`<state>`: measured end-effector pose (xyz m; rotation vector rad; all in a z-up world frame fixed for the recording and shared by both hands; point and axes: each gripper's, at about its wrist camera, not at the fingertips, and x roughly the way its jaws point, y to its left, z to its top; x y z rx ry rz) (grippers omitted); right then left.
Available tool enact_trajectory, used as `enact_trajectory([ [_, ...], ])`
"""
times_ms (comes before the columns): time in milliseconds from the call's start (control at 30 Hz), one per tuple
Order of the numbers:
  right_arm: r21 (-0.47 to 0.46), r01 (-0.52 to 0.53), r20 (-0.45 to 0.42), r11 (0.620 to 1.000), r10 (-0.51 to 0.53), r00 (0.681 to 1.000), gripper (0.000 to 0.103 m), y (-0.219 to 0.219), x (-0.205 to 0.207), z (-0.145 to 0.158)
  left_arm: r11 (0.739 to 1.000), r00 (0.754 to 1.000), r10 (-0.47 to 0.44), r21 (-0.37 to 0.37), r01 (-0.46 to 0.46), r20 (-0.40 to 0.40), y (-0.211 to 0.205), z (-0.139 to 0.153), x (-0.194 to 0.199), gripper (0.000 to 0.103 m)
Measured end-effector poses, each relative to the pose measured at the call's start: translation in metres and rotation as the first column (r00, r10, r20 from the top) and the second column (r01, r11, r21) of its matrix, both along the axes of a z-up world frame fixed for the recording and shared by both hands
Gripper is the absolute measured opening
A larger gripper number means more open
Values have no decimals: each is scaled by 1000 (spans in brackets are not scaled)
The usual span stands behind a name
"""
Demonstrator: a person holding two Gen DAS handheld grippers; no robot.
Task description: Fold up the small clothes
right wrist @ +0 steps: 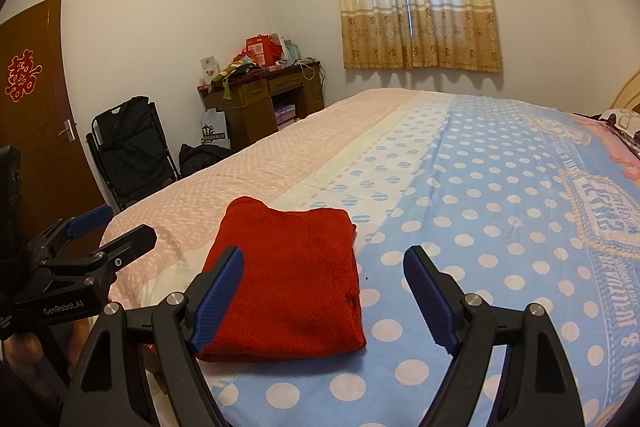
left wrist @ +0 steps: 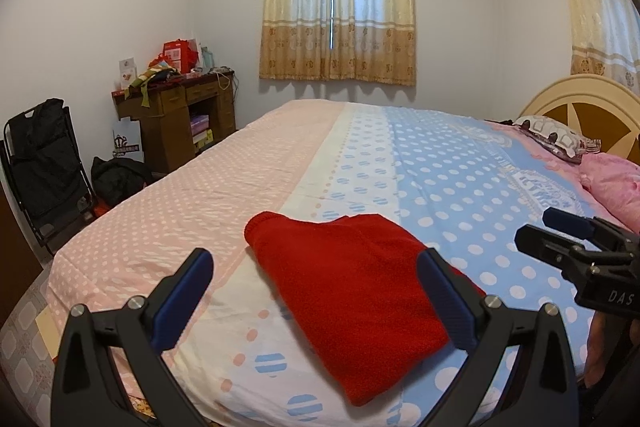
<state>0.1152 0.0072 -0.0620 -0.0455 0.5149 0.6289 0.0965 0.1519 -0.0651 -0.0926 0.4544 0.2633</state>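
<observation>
A wide bed point(left wrist: 360, 155) fills the middle and right of both views, its cover pink with pale dots toward the left of the frame and blue with white dots toward the right. Above it, at the top centre of the left wrist view, hang beige patterned curtains point(left wrist: 336, 7); a dark wooden desk point(left wrist: 188, 115) piled with clutter stands at the middle left, and a brown door point(right wrist: 36, 99) runs down the left edge of the right wrist view. A red folded garment point(left wrist: 352, 295) lies flat on the cover in the lower centre of each frame, near the bed's front edge. The left gripper point(left wrist: 316, 299) sits at the bottom of its own frame with its jaws spread wide and empty, the garment showing between the fingers and partly behind the right-hand one. The right gripper point(right wrist: 324, 299) is likewise wide apart and grips nothing; the garment lies behind its left-hand finger, toward the lower left of centre.
</observation>
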Motion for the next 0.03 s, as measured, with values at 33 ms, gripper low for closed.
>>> enact_trajectory([
  [33,-1,-1,-1,1000,1,1000,83,0,-1,0,1000,1000,-2,0,2,2,0,0,0,103],
])
